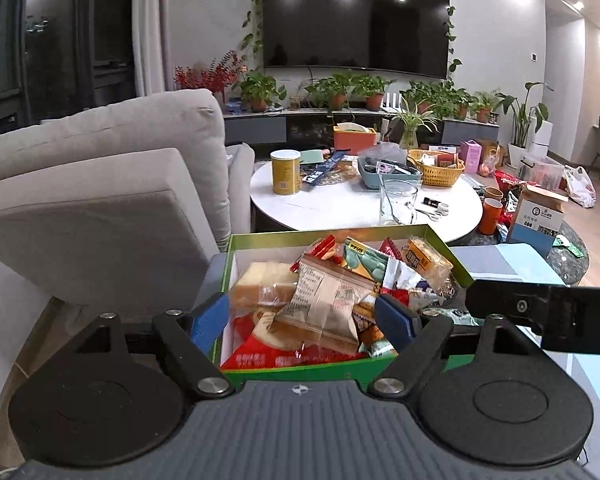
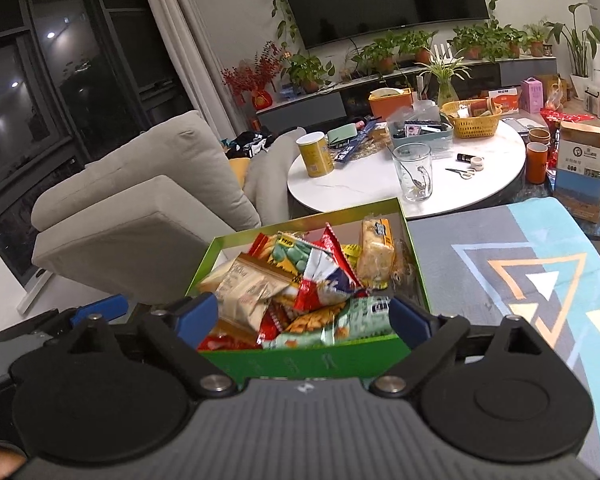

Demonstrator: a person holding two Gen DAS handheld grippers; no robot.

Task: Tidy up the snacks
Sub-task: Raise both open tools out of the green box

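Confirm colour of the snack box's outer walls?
Green snack box, white inside; clearest in the right wrist view.

A: Warm, fairly dim indoor light; ceiling lamps glare on the TV (image 1: 356,20).
B: Night windows (image 2: 40,92) reflect spots. Fisheye bends the edges, corners go black. Snacks (image 2: 300,280) look slightly soft.

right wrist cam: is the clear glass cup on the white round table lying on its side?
No, the clear glass cup stands upright on the white round table, with a metal spoon leaning inside it.
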